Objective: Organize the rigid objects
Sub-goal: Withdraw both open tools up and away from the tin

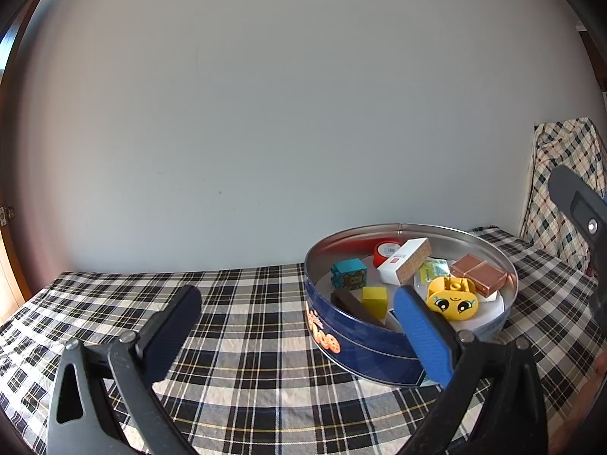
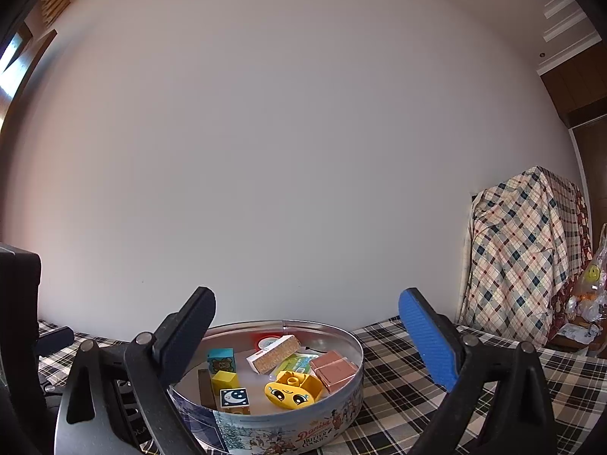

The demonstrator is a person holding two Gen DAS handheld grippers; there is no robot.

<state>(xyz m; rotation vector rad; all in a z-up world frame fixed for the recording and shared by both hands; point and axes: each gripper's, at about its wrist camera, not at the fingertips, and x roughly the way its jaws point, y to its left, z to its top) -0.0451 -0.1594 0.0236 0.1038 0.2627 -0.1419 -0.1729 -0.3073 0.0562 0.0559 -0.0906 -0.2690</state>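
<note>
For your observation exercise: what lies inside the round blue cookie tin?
Inside the round blue cookie tin: a yellow face brick, teal bear block, yellow cube, moon tile, copper box, white carton. Whatever lies beneath them is hidden.

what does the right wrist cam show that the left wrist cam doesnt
Only the right wrist view shows the moon block in the tin and a smiley bag at far right. Only the left wrist view shows the bare plaid tablecloth left of the tin. Both share the cookie tin, yellow face block, teal bear block and copper box; both grippers are open and empty.
</note>
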